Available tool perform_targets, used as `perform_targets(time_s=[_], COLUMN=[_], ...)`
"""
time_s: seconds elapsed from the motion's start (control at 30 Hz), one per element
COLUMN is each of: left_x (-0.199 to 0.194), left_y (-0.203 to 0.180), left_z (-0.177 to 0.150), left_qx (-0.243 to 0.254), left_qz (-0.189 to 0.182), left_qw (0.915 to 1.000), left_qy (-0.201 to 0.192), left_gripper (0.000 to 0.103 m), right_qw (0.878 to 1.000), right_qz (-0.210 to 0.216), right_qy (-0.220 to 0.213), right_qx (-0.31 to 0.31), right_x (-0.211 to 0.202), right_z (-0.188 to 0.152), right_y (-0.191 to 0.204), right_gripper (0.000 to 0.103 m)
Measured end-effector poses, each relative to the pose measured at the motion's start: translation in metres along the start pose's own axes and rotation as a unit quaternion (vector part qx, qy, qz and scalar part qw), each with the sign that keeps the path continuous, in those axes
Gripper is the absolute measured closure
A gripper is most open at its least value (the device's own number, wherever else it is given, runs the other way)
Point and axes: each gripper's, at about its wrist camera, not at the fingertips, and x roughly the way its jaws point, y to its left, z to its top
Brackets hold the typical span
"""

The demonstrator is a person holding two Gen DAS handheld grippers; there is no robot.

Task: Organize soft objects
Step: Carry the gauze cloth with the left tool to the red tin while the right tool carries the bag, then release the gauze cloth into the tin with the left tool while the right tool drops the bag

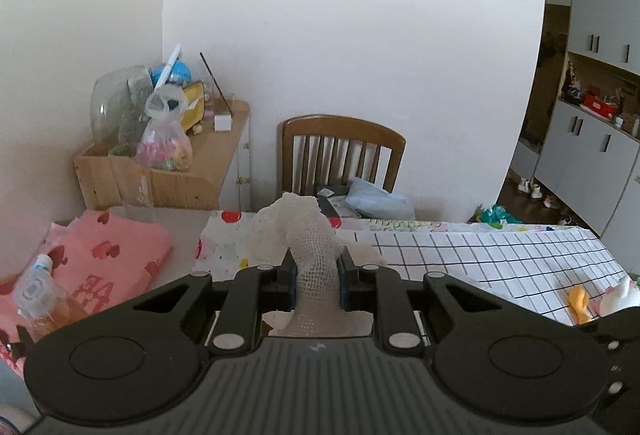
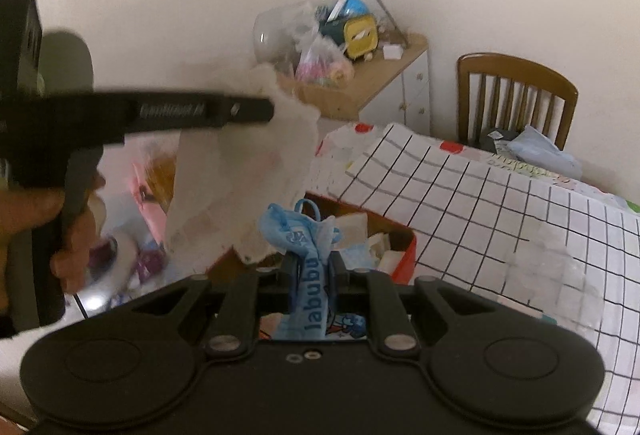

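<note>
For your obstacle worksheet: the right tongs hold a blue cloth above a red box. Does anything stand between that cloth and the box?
The blue cloth hangs over the red box, whose opening shows clear below. The white mesh cloth hangs beside it from the left tongs.

A white open-mesh cloth [image 1: 310,235] is being clamped between the black left gripper [image 1: 316,277], whose pads are showing blue. A light blue towel [image 2: 310,259] printed with darker blue lettering is being pinched in the black right gripper [image 2: 314,275]. The table is being covered by a white cloth with a black grid [image 1: 480,255]; a white cloth with red dots [image 1: 224,235] is being shown beside it. A pink fabric with red shapes [image 1: 108,251] is being seen at left. A brown wooden chair [image 1: 340,151] is being shown behind.
</note>
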Motion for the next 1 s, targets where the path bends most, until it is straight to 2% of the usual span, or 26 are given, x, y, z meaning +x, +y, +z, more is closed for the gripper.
perform_targets(time_s=[0.27, 0.5, 1.0], left_x=[0.037, 0.064, 0.089], left_y=[0.014, 0.020, 0.028], left_z=[-0.024, -0.047, -0.084], left_qx=[-0.032, -0.045, -0.057], left_qz=[0.004, 0.003, -0.003], left_qw=[0.9987, 0.9957, 0.9884], left_qy=[0.039, 0.080, 0.141], left_gripper=[0.085, 0.085, 0.085], right_qw=[0.998, 0.995, 0.994], right_qz=[-0.006, -0.003, 0.012], right_qy=[0.042, 0.062, 0.081], right_qx=[-0.054, -0.074, -0.075], right_x=[0.050, 0.081, 0.101], right_z=[-0.009, -0.020, -0.028], right_y=[0.011, 0.012, 0.006], right_gripper=[0.089, 0.088, 0.078])
